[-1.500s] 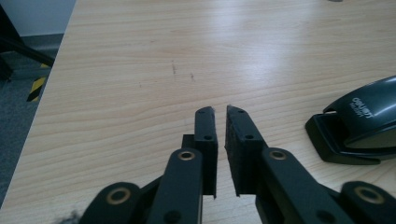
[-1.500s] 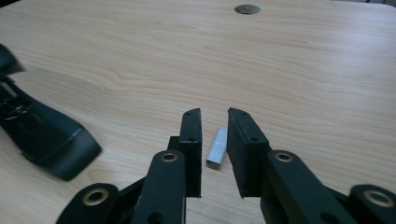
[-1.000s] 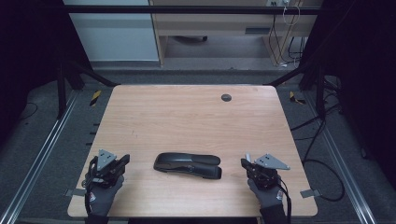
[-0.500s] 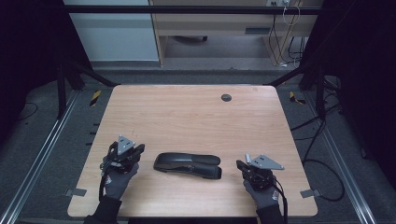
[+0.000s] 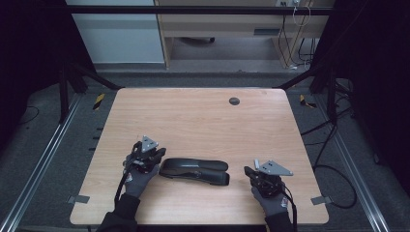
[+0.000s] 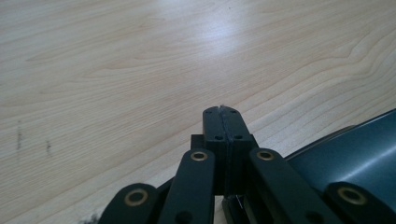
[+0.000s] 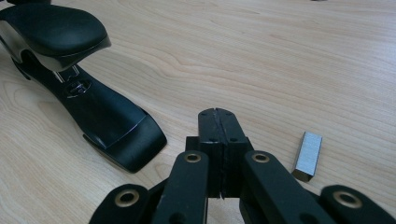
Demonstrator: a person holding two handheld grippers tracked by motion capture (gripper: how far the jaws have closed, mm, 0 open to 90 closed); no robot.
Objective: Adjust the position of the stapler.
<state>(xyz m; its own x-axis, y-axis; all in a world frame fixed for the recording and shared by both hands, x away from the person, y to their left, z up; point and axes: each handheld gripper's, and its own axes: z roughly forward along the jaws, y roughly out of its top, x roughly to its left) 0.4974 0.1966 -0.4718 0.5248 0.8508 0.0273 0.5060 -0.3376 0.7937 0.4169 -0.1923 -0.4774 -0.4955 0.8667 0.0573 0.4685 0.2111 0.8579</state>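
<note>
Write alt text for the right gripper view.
A black two-jaw right gripper, jaws closed together and empty, points across a light wooden table. A black desk stapler lies ahead to its left, and a small silver block of staples lies just to its right, apart from the jaws.

Left gripper [image 5: 155, 153] and right gripper [image 5: 250, 171]: black hand-held tools, each topped by a grey three-cornered plate, with a black cable trailing back along the forearm. Each gripper has two flat black jaws, their faces meeting in a thin seam, with small dark screw holes near the tips. Behind the jaws, black link bars spread outward, pinned with brass-coloured round rivets. The left hand [image 5: 138, 176] and right hand [image 5: 270, 198] wear dark grey knitted gloves; dark sleeves cover both forearms.
</note>
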